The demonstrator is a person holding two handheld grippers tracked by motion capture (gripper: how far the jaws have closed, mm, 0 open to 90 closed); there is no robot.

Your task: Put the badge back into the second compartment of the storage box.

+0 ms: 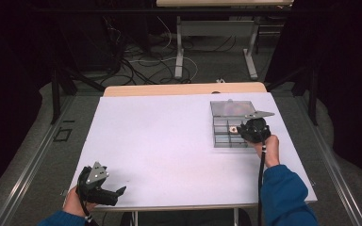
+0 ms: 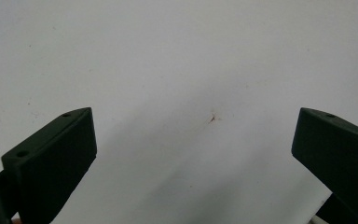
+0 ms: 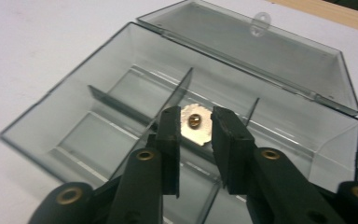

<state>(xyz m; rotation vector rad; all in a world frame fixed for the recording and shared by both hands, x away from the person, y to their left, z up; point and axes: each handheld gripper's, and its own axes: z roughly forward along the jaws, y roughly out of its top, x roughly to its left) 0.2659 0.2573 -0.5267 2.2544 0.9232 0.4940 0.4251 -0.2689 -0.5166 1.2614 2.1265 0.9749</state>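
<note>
A clear grey plastic compartment box (image 1: 223, 136) lies at the table's right side with its lid (image 1: 231, 107) folded back. In the right gripper view the box (image 3: 74, 77) has thin dividers, and its lid (image 3: 261, 42) carries a small latch tab. My right gripper (image 1: 236, 130) hangs over the box's middle compartments. Its jaws (image 3: 196, 114) are closed on a small pale disc with a brass centre (image 3: 196, 130), held just above the dividers. My left gripper (image 1: 118, 192) rests near the front left edge of the table, open, with bare white surface between its jaws (image 2: 193, 135).
The white table top (image 1: 169, 141) has a wooden strip (image 1: 184, 89) along its far edge. Beyond it are cables on the floor (image 1: 141, 63) and another table's legs (image 1: 179, 52). A faint reddish mark (image 2: 213, 118) sits on the surface ahead of the left gripper.
</note>
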